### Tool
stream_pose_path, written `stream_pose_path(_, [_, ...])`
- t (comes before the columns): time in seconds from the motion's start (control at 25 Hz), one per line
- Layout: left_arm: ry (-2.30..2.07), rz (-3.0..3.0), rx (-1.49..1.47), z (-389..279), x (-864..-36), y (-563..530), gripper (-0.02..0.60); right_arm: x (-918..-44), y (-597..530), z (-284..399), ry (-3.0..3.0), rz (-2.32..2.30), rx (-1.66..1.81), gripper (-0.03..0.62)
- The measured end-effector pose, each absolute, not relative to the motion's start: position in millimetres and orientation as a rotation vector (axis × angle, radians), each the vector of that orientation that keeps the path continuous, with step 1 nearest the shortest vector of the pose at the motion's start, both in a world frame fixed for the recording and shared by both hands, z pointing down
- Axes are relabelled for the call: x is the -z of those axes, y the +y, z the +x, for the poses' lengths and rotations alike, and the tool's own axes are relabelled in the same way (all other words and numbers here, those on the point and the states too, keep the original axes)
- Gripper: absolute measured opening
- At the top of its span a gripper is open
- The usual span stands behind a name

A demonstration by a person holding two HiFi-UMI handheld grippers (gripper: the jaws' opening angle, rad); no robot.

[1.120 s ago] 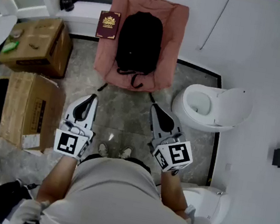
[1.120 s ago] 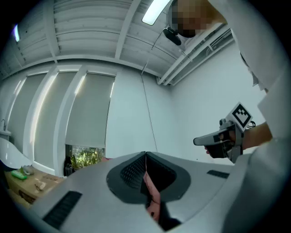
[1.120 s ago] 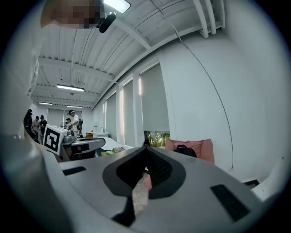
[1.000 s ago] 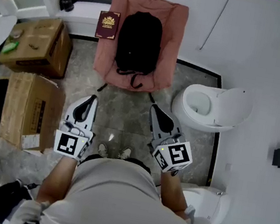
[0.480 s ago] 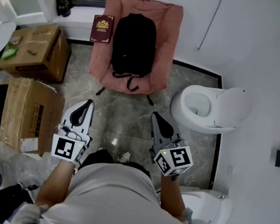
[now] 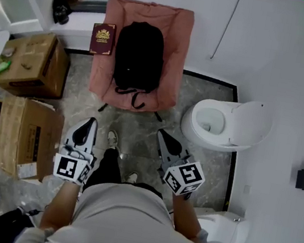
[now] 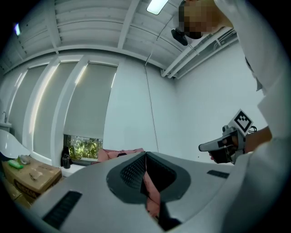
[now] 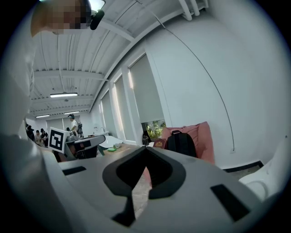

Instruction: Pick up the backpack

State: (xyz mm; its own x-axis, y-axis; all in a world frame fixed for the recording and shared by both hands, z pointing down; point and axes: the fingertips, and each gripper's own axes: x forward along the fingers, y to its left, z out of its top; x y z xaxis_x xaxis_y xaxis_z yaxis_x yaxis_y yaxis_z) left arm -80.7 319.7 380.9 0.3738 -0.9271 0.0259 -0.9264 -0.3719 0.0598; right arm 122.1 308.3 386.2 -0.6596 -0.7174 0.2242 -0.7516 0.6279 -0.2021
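Grey marbled floor (image 6: 134,124) ran up to a white wall, where one pink chair (image 6: 174,52) stood with one backpack (image 6: 139,55) resting on its seat and leaning against the chair's back. That backpack was plain black and rounded at the top, and dark straps looped out from its lower end over the front of the seat. One maroon book (image 6: 103,39) lay just beside the chair's left edge. Two cardboard boxes (image 6: 29,63) (image 6: 23,134) sat further left, and one white toilet (image 6: 223,124) stood to the right. Two grippers pointed toward the chair, well short of it. Both the left gripper (image 6: 91,120) and the right gripper (image 6: 162,131) had their tips pressed together with nothing between them.
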Motion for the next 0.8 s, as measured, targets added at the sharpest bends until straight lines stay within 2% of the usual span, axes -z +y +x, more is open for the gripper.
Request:
stream_pose_path(0.24, [-1.62,2.543,0.052,-88,-404,224,0.02,-401,219,98,-2.661,1.227,-0.446,0.021])
stream_pose_path(0.6, [-1.444,2.633,0.068,-124,-398,82,0.02,-348,84,-1,-2.733,1.091,-0.26,0.021])
stream_pose_path(0.8, [-1.331,2.656,0.123,-112,-398,36,0.02,-353,52,-5,-2.704,1.078,-0.259,0.021])
